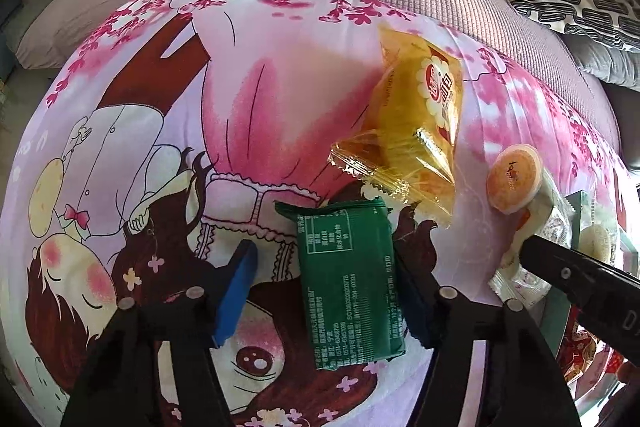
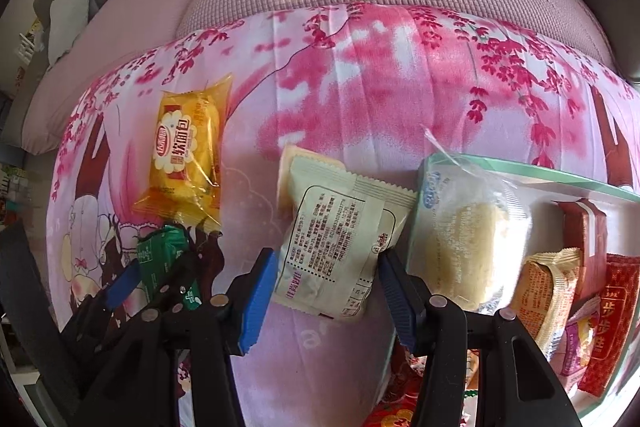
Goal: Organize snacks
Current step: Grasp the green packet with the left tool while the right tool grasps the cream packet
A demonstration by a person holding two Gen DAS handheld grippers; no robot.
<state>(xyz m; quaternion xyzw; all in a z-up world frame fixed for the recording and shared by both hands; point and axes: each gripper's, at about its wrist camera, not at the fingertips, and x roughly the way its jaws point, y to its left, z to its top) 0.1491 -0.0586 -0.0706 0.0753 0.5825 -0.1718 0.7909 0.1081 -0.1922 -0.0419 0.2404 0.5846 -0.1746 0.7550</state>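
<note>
Left wrist view: the green packet lies on the pink printed cloth between the spread jaws of the left gripper, touching the right pad only, ungripped. Farther right sits the yellow bread pack. The right gripper, jaws wide, brackets the cream packet without clamping; right of it stands a snack-filled tray.
</note>
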